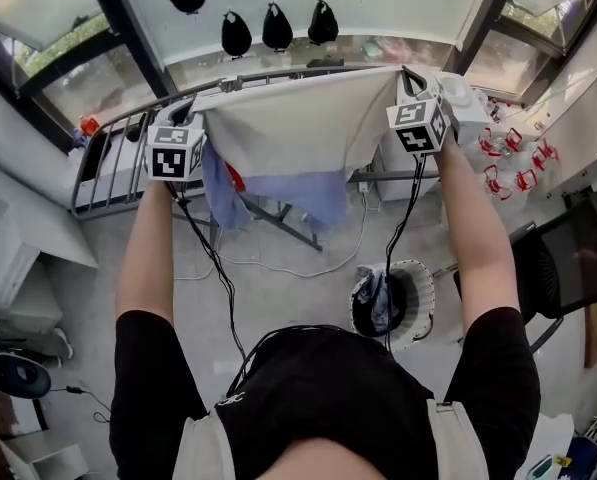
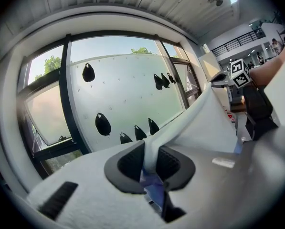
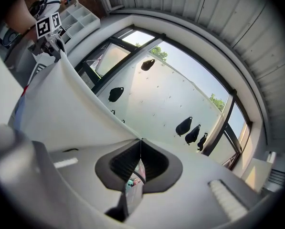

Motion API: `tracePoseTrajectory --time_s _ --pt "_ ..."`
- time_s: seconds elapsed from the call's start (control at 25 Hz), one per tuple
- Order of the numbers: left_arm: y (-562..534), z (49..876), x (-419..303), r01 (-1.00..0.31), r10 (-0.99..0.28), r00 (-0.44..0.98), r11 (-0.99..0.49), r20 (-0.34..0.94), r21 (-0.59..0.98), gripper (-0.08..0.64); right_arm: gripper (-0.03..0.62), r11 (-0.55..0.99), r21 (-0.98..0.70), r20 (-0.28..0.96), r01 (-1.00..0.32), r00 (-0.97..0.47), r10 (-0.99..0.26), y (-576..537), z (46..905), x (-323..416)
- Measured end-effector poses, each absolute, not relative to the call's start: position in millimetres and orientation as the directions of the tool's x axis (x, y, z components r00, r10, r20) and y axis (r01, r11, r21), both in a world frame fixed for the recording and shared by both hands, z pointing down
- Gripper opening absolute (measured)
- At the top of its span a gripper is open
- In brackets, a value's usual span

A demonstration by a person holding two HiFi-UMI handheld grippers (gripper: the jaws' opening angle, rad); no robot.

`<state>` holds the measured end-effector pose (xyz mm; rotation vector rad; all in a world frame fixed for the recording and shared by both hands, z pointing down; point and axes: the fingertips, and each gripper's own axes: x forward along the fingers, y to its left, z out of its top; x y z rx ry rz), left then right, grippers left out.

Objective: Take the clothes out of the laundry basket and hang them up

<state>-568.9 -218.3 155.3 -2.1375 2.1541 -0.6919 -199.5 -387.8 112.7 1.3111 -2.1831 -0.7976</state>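
We list, from above:
- Left gripper (image 1: 190, 114) and right gripper (image 1: 410, 80), each pinching a top corner of a white cloth (image 1: 298, 133) stretched between them along the drying rack (image 1: 103, 163).
- Blue garment (image 1: 313, 196), hanging just under the cloth.
- Laundry basket (image 1: 418, 288) on the floor nearer us, holding clothes.
- Small red items (image 1: 513, 163), at right.

The white cloth (image 1: 298, 128) hides much of the drying rack (image 1: 100, 166).

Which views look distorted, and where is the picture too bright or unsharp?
Head view: even daylight, straight lines slightly bent. Left gripper view: strong fisheye, black corners, left tool and white cloth blurred near the lens. Right gripper view: same fisheye, bright window, right tool soft.
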Motion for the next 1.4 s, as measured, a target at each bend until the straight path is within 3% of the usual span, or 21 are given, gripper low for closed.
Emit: tracePoseTrajectory --time_s 0.36,0.96,1.0,1.08,1.16,1.24,1.4 --pt "-267 246 -591 -0.953 -0.903 -0.05 -0.084 0.426 -0.291 0.037 0.017 0.418 0.678 0.246 -0.605 -0.349 -0.904 -422 209 -222" --pt "-240 376 -579 -0.949 -0.781 0.018 -0.209 0.625 -0.235 0.043 0.018 0.578 0.605 0.502 -0.547 -0.302 -0.811 -399 345 -219" --pt "-237 378 -578 -0.95 -0.776 0.024 -0.213 0.63 -0.227 0.063 0.02 0.582 0.592 0.503 -0.558 -0.308 -0.807 -398 345 -219" --pt "-231 379 -572 -0.955 -0.765 0.061 -0.231 0.641 -0.185 0.172 0.035 0.59 0.559 0.501 -0.582 -0.329 -0.8 -396 343 -220" --pt "-222 377 -563 -0.958 -0.759 0.118 -0.257 0.641 -0.128 0.243 0.123 0.609 0.526 0.504 -0.593 -0.359 -0.785 -391 339 -222" --pt "-209 373 -555 -0.957 -0.76 0.161 -0.275 0.629 -0.087 0.267 0.161 0.626 0.502 0.503 -0.597 -0.388 -0.773 -382 332 -222" --pt "-178 366 -547 -0.962 -0.768 0.192 -0.27 0.611 -0.036 0.268 0.166 0.644 0.454 0.491 -0.616 -0.431 -0.757 -362 319 -212"
